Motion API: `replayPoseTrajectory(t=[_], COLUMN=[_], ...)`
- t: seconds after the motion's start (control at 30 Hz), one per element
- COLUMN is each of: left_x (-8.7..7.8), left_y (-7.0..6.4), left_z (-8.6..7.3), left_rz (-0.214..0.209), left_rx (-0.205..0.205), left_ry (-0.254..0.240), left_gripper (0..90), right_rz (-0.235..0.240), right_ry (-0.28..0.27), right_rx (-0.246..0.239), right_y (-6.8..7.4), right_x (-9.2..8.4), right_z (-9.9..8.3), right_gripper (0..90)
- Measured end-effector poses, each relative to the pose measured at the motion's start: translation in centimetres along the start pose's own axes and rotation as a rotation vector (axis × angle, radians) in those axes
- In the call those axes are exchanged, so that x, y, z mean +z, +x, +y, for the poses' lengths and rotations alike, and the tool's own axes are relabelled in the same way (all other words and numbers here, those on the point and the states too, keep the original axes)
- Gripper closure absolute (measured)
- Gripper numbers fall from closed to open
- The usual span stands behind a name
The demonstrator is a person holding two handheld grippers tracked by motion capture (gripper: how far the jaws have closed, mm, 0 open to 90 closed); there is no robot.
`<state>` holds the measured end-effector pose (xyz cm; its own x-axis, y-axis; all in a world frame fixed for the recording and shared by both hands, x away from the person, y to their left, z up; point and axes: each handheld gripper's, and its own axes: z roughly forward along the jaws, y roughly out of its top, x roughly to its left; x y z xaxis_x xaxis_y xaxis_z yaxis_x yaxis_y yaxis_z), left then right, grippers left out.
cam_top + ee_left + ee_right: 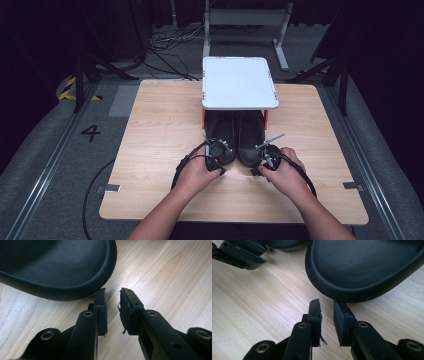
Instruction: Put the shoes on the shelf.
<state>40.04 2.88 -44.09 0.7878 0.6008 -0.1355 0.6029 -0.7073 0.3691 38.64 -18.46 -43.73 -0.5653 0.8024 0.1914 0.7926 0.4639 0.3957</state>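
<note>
Resting just ahead of each narrowly parted, empty claw (left (pixel 113 305), right (pixel 327 315)), the black leather shoes (pixel 236 137) apparently sat half-tucked beneath the white shelf (pixel 239 82), nothing gripped.

High view overlooks table (pixel 150 150); gripper views skim it closely.

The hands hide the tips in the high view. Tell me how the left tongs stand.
Observer: The left tongs are open a crack, with nothing between them.
Operator: Report where the shoe is.
Observer: The left shoe is not gripped; its rim lies just beyond one tip.
Operator: Now the right tongs.
Observer: The right tongs are also open a crack and empty; the right shoe has its rim just past one tip.
</note>
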Motion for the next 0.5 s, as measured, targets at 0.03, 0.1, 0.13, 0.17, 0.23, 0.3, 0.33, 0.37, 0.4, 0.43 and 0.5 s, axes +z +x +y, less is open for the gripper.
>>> replayPoseTrajectory(t=[0.03, 0.1, 0.13, 0.17, 0.23, 0.3, 0.33, 0.37, 0.4, 0.43, 0.5], left_x=[0.0, 0.0, 0.0, 0.0, -0.2, -0.3, -0.2, -0.2, -0.1, 0.0, 0.0], left_y=[0.1, 0.3, 0.4, 0.5, 0.8, 1.0, 1.1, 1.3, 1.5, 1.6, 2.0], left_z=[0.1, 0.2, 0.3, 0.5, 0.8, 1.1, 1.3, 1.4, 1.5, 1.6, 1.9], left_rz=[0.006, 0.03, 0.033, 0.036, 0.05, 0.069, 0.069, 0.07, 0.068, 0.068, 0.075], left_rx=[-0.006, -0.007, -0.012, -0.014, -0.019, -0.018, -0.019, -0.019, -0.023, -0.03, -0.033], left_ry=[-0.002, -0.009, -0.006, -0.012, -0.027, -0.03, -0.041, -0.047, -0.051, -0.052, -0.059], left_gripper=[75.7, 75.2, 75.5, 75.4, 75.3, 74.8, 74.1, 73.9, 74.6, 74.8, 75.2], right_rz=[-0.002, -0.004, -0.003, -0.004, -0.013, -0.018, -0.02, -0.027, -0.035, -0.041, -0.049], right_ry=[-0.001, -0.008, -0.008, -0.008, -0.013, -0.015, -0.017, -0.022, -0.022, -0.026, -0.03], right_rx=[0.005, 0.007, 0.008, 0.008, 0.013, 0.013, 0.015, 0.018, 0.014, 0.02, 0.017], right_y=[-0.1, -0.2, -0.2, -0.3, -0.4, -0.5, -0.6, -0.8, -0.9, -1.1, -1.5], right_x=[0.0, 0.1, 0.1, 0.1, 0.1, 0.1, 0.1, 0.0, 0.0, 0.0, 0.0], right_z=[0.2, 0.4, 0.6, 0.8, 1.2, 1.6, 1.7, 2.0, 2.3, 2.6, 3.0], right_gripper=[77.2, 77.5, 77.6, 77.6, 77.9, 78.0, 78.3, 78.5, 79.0, 79.4, 80.5])
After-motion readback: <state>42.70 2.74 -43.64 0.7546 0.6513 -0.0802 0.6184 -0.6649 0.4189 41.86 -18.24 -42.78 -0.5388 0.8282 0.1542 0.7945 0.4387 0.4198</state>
